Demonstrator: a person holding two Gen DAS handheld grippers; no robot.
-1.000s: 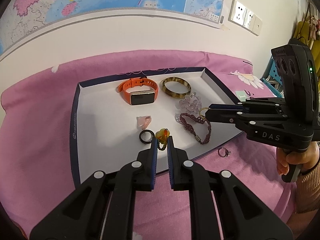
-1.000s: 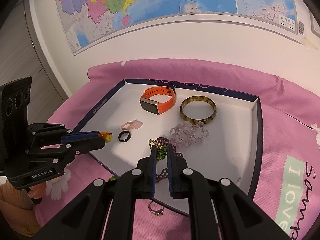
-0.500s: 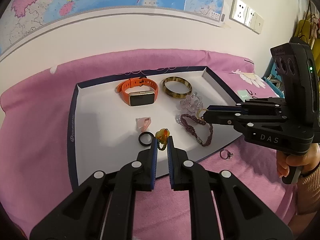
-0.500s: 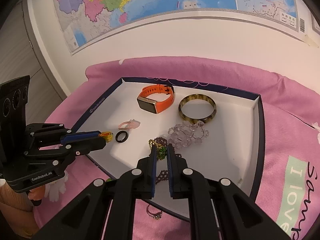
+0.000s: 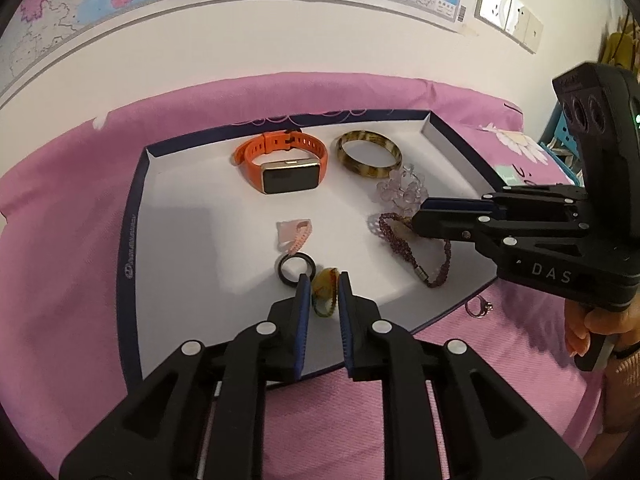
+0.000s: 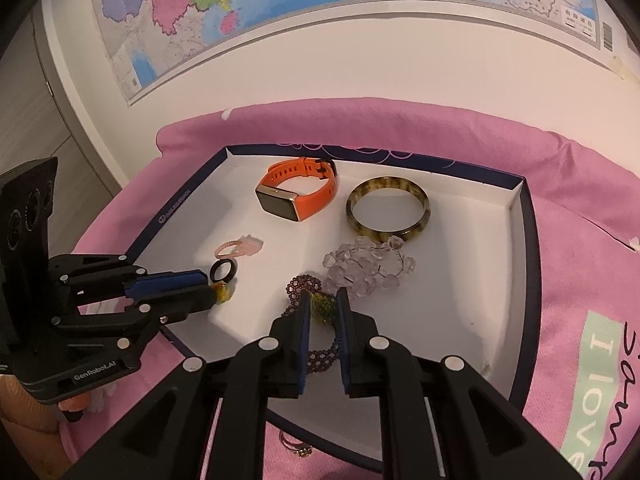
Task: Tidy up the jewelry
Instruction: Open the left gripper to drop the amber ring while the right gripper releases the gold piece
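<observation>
A white tray [image 5: 192,240] with a dark blue rim lies on a pink cloth. It holds an orange smartwatch [image 5: 286,168], a tortoiseshell bangle [image 5: 368,154], a clear bead bracelet [image 5: 402,190], a purple beaded bracelet [image 5: 408,248], a pink ring [image 5: 294,234] and a black ring [image 5: 295,269]. My left gripper [image 5: 323,290] is shut on a yellow-green amber piece [image 5: 324,294] just above the tray's near part. My right gripper [image 6: 323,304] is shut on a small green beaded piece [image 6: 323,306] over the purple bracelet [image 6: 304,292].
A silver ring [image 5: 478,308] lies on the pink cloth just outside the tray's near right edge; it also shows in the right wrist view [image 6: 296,442]. A white wall with a map stands behind. Wall sockets [image 5: 510,14] sit at the upper right.
Both grippers have come lower and closer to the tray floor, each still holding its small piece. The trinkets in the tray have not moved.
</observation>
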